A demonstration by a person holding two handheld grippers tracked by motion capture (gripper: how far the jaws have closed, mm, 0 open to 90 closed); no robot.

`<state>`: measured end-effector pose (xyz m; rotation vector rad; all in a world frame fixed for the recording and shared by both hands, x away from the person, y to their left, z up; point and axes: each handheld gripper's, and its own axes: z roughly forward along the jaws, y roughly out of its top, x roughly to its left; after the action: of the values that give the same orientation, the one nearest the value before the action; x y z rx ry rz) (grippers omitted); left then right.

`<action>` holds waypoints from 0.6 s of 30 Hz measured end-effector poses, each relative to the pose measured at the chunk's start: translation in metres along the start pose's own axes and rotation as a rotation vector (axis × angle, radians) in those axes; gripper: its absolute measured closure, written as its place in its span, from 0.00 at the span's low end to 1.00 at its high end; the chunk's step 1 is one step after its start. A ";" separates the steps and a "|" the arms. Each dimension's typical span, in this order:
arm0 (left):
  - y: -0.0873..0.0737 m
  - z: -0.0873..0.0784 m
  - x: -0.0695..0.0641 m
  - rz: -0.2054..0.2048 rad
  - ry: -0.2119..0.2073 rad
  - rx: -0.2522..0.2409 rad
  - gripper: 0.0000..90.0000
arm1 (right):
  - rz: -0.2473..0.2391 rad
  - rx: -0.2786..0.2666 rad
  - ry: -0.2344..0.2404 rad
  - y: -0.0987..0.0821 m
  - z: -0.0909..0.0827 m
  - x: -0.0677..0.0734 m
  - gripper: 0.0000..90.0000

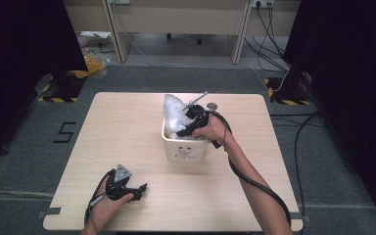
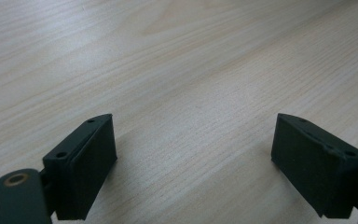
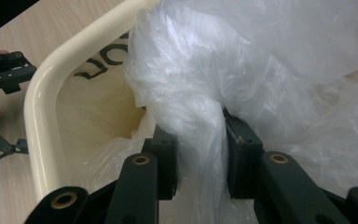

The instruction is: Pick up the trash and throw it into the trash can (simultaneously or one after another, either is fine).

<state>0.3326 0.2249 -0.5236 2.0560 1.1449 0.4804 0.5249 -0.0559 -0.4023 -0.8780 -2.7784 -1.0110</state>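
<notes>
cream bin (image 1: 183, 149) holds a white plastic bag (image 3: 242, 70), pinched by right gripper (image 3: 200, 158); left gripper (image 2: 193, 158) wide

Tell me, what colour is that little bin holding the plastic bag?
Cream bin, seen best in the right gripper view.

One marking was legible on the floor (image 1: 19, 147) to the left of the table: a black figure "5" (image 1: 66, 132), laid out in straight strokes on the grey surface.

The cream bin (image 3: 39, 116) carried dark lettering (image 3: 103, 63) on its inner wall, seen in the right gripper view. Only curved parts of a few letters showed beside the plastic bag (image 3: 200, 84); the word could not be read.

The bin's front face in the high view bore a small dark emblem (image 1: 183, 153), too small to make out.
</notes>
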 end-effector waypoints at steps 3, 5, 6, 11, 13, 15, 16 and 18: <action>0.000 0.000 0.000 -0.004 0.000 0.000 0.15 | 0.008 -0.026 0.015 -0.001 -0.003 0.001 0.66; 0.000 0.000 0.000 -0.004 0.000 -0.003 0.15 | 0.015 -0.050 0.006 -0.002 -0.009 0.003 0.61; 0.000 0.000 0.000 -0.004 0.000 -0.003 0.15 | 0.009 -0.062 0.003 -0.001 -0.013 0.004 0.59; 0.000 0.000 0.000 0.000 -0.003 0.005 0.15 | 0.017 -0.146 -0.010 0.001 -0.041 0.007 0.55; 0.000 0.000 0.000 0.001 -0.003 0.005 0.15 | 0.026 -0.181 -0.017 0.002 -0.054 0.008 0.54; 0.000 0.000 0.000 -0.003 -0.002 0.002 0.15 | 0.030 -0.209 -0.025 0.001 -0.066 0.007 0.54; 0.000 0.000 0.000 -0.003 -0.002 0.002 0.15 | 0.033 -0.221 -0.031 0.000 -0.071 0.007 0.53; 0.000 0.000 0.000 -0.003 -0.002 0.002 0.15 | 0.037 -0.235 -0.044 -0.002 -0.080 0.005 0.53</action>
<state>0.3326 0.2248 -0.5233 2.0553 1.1481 0.4757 0.5085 -0.1032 -0.3399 -0.9846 -2.7051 -1.3476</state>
